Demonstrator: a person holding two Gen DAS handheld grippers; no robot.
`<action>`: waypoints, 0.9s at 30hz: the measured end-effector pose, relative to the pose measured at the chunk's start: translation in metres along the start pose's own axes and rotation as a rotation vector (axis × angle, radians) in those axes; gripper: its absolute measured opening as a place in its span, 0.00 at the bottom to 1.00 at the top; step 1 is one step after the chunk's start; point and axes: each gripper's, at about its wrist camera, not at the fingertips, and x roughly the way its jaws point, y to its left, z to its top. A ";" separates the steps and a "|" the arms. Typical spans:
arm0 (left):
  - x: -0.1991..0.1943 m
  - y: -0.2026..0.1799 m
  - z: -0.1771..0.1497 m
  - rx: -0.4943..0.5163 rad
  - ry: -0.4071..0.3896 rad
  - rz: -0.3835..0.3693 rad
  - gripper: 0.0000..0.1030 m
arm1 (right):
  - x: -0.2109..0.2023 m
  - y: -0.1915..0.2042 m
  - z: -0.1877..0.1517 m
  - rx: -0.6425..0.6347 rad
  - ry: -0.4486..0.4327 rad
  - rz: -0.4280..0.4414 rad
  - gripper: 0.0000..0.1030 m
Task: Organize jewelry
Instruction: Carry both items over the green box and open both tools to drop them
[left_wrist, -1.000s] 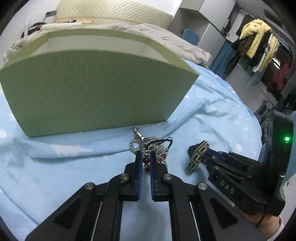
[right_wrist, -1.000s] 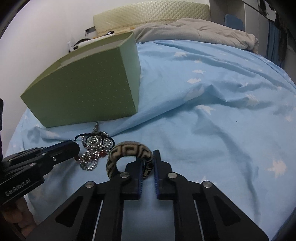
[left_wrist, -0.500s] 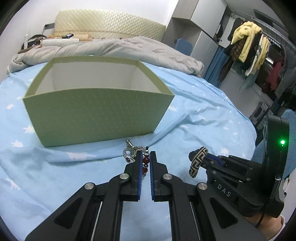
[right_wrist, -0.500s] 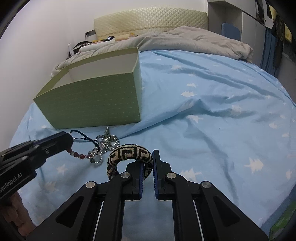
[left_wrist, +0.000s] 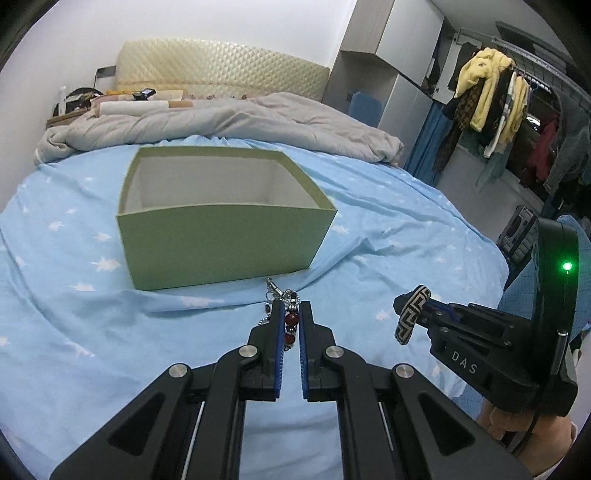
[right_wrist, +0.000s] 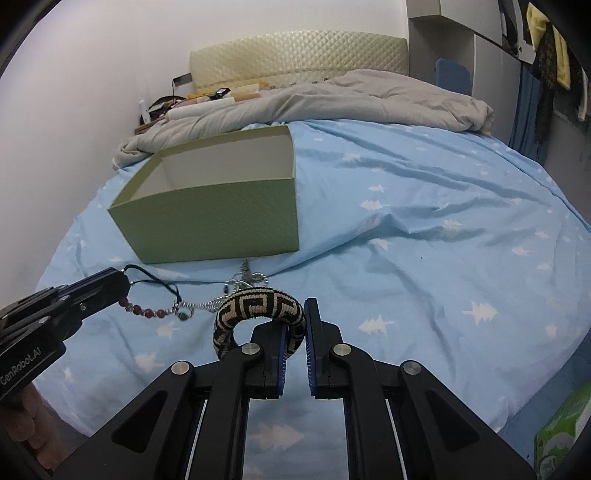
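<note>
Your left gripper (left_wrist: 290, 314) has its jaws clamped on the beaded bracelet (left_wrist: 290, 326), whose chain trails down toward the bed. Your right gripper (right_wrist: 295, 321) has its jaws clamped on the patterned bangle (right_wrist: 258, 306), held clear of the blue sheet (right_wrist: 424, 229). The green box (left_wrist: 221, 236) stands open on the bed just beyond both, toward the headboard (left_wrist: 221, 74). Clothes rack (left_wrist: 495, 96) stands off the bed's right edge.
</note>
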 end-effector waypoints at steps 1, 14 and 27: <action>-0.005 0.001 0.001 0.001 -0.003 0.002 0.04 | -0.003 0.001 0.001 0.000 -0.001 0.002 0.06; -0.061 0.005 0.024 0.006 -0.075 0.033 0.04 | -0.036 0.021 0.022 -0.006 -0.029 0.016 0.06; -0.055 0.014 0.065 -0.009 -0.078 0.060 0.05 | -0.033 0.031 0.057 -0.004 -0.009 0.054 0.06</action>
